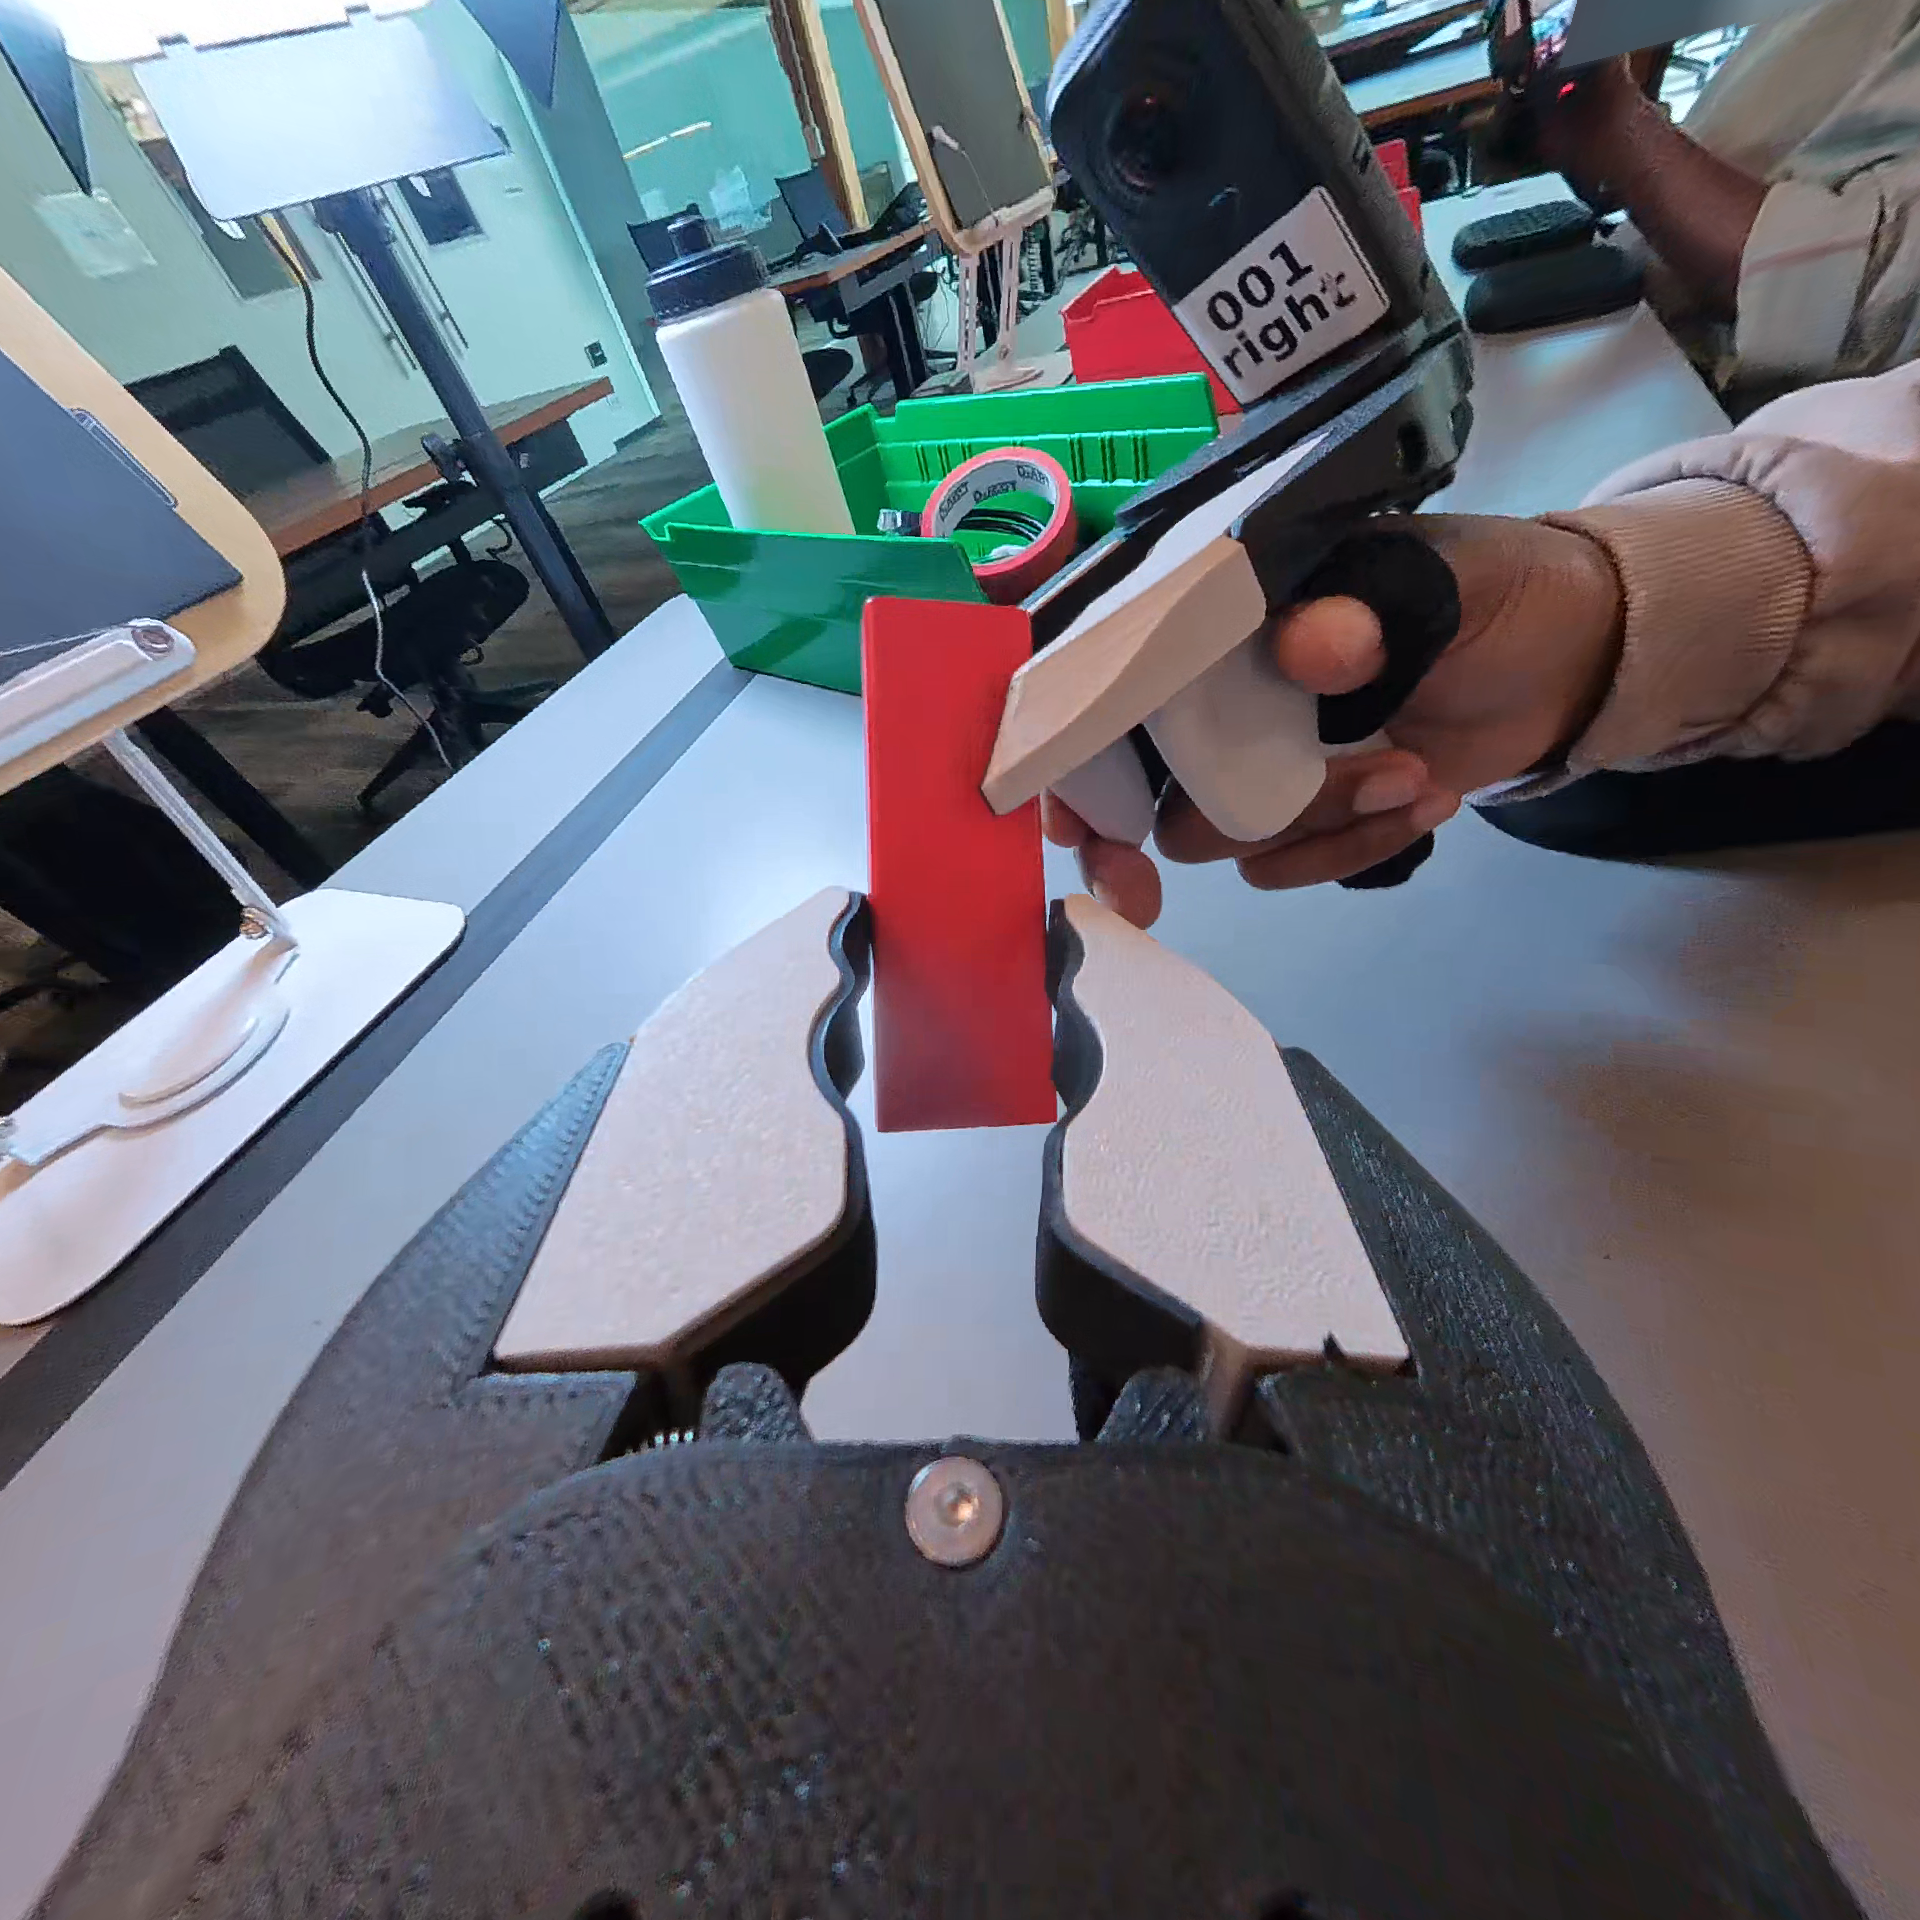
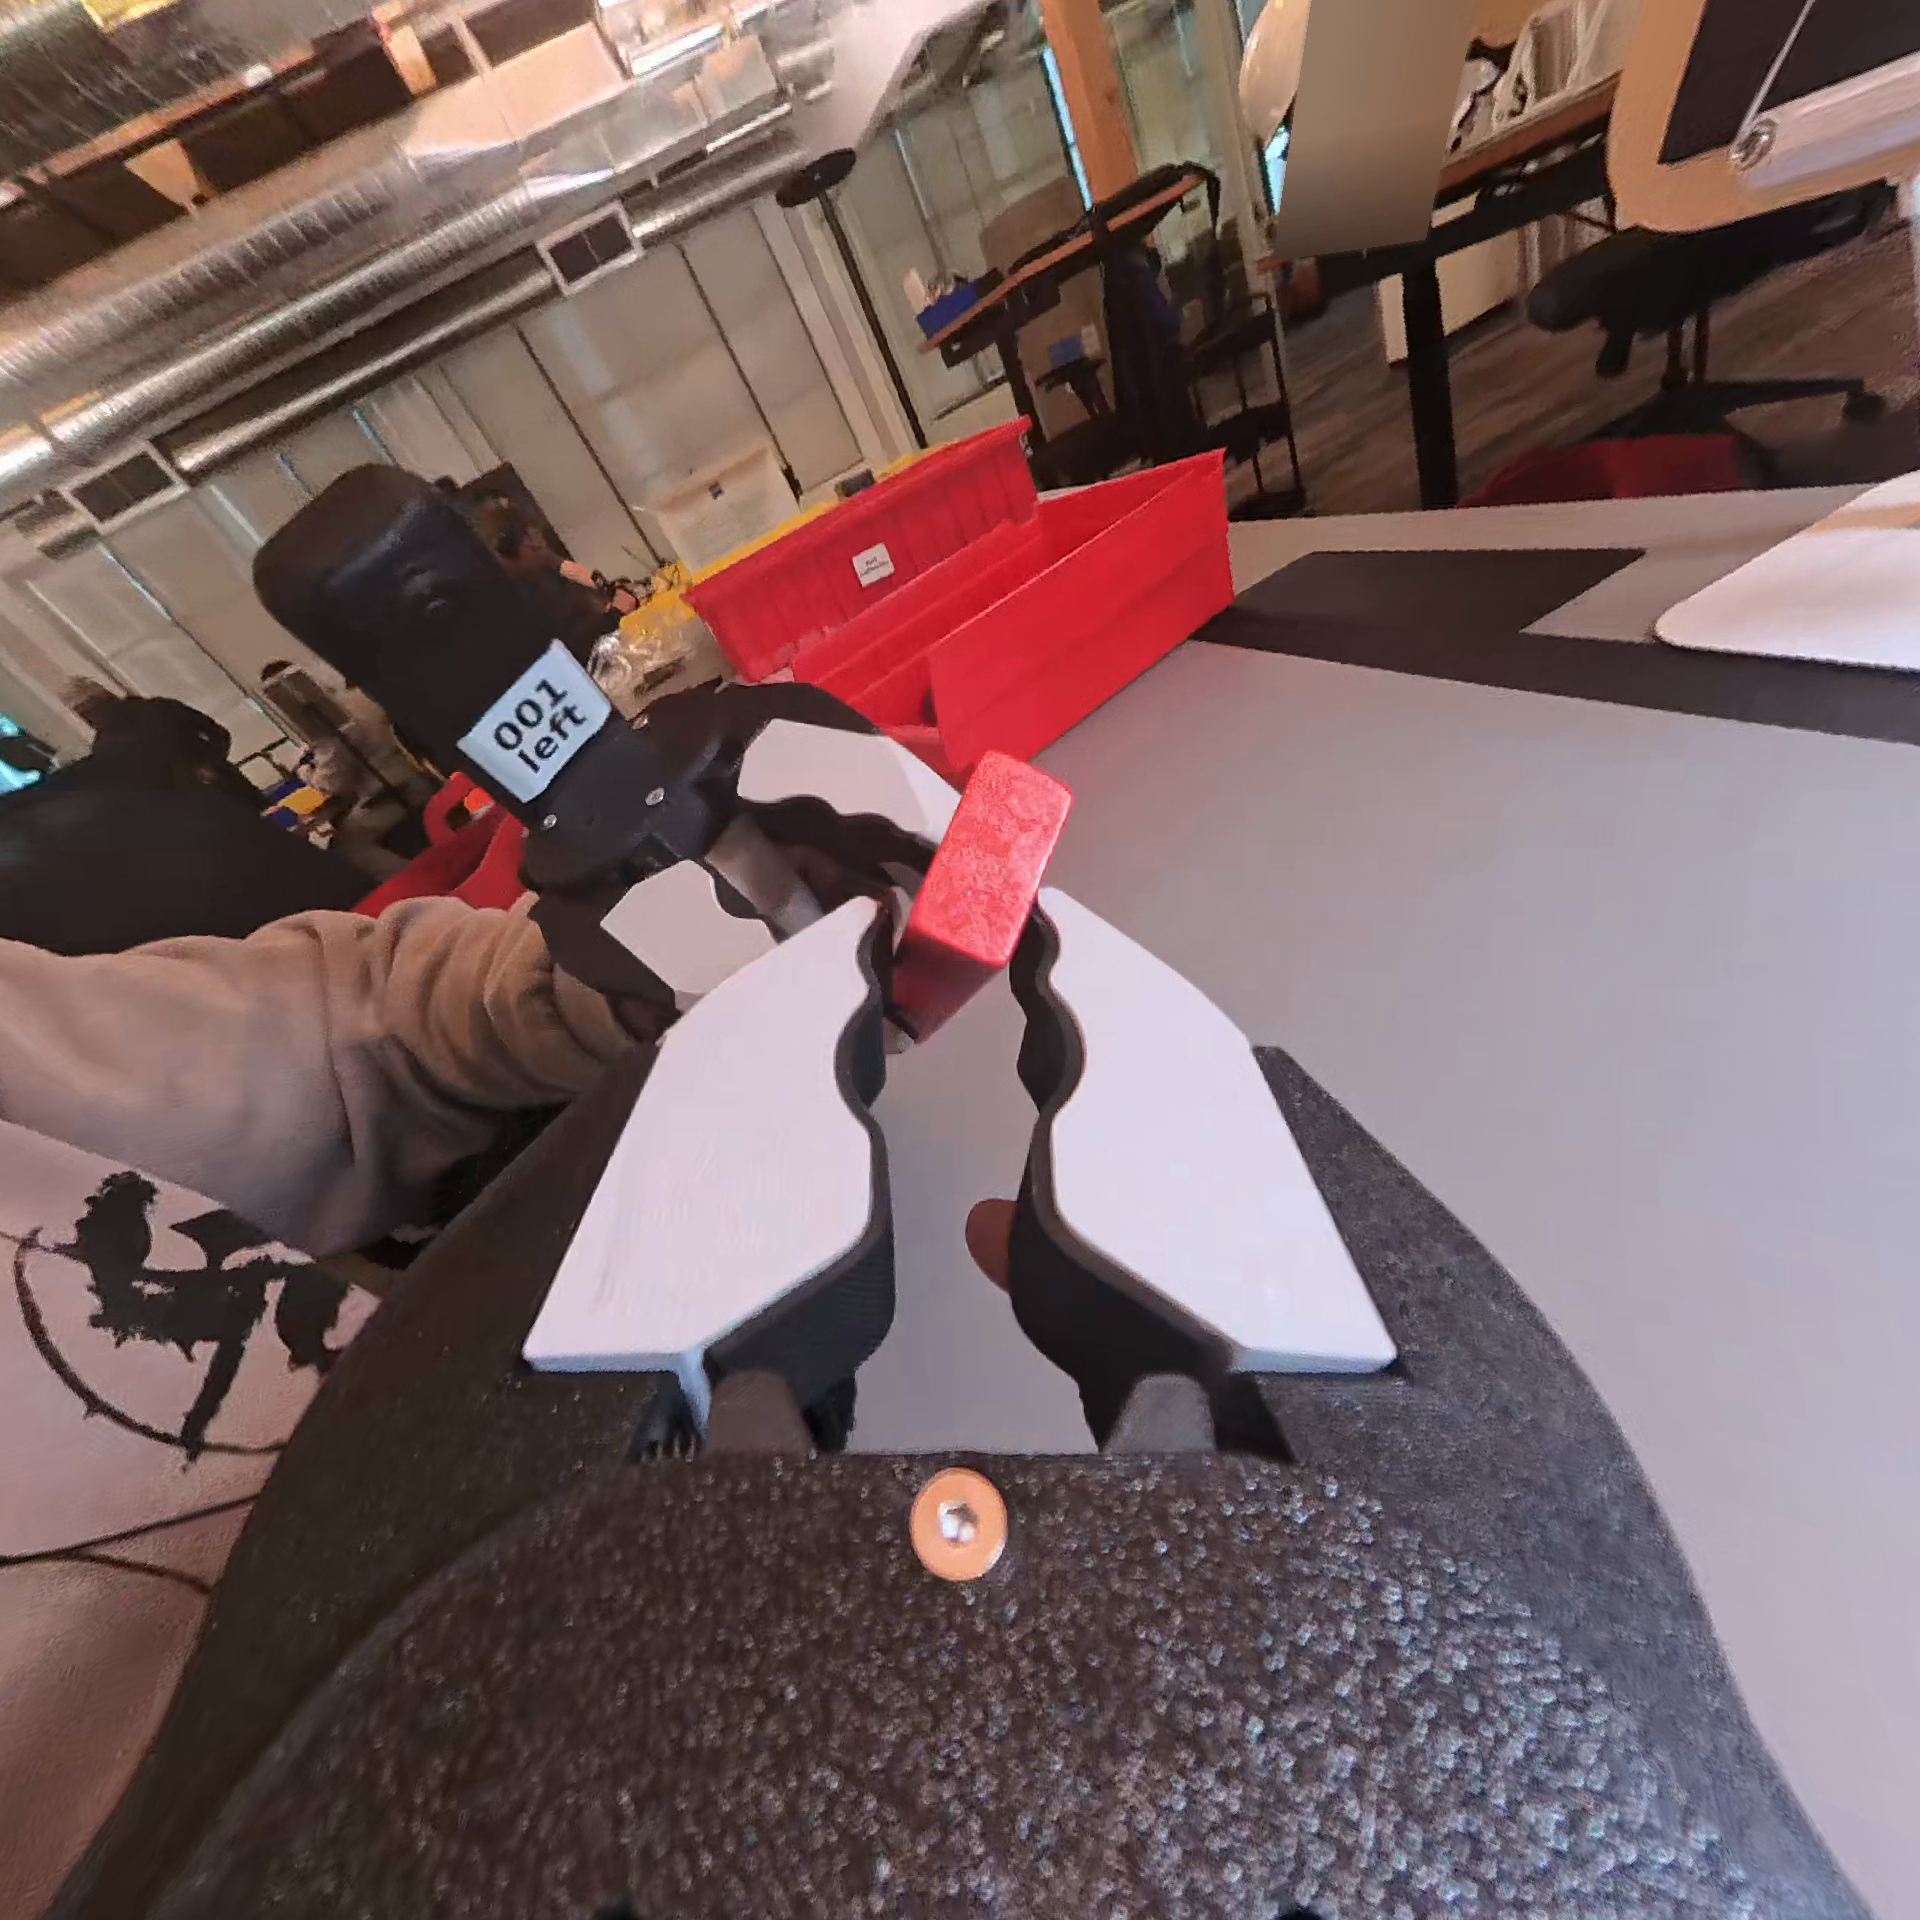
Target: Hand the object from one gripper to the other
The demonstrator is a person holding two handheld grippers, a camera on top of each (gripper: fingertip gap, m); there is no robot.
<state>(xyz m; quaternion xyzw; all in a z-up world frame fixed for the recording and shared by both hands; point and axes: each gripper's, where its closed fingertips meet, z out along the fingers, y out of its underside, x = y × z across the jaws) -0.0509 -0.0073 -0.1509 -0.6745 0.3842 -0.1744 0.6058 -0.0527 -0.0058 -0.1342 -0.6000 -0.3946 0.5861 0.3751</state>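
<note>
Room to move is widest on the near right of the grey surface (image 1: 1455,1091), bare there. A dark strip runs along its left part, w/ a white stand base (image 1: 208,1039) just beyond. Far side is crowded: green bin (image 1: 831,613) holding a white bottle (image 1: 748,405) and a red tape roll (image 1: 1003,509), red bins (image 2: 997,613) further back.

The red block (image 1: 956,873) stands upright above the surface, between both tools. Left tool (image 1: 956,935) has its fingers narrowed onto the block's lower part, pads touching both long sides. Right tool (image 2: 951,935) comes in from the right and crosswise, fingers around the block's upper part, approx. block-width apart; left pad touches, right pad looks touching but a firm grip can't be confirmed. A hand (image 1: 1434,707) holds its handle.
</note>
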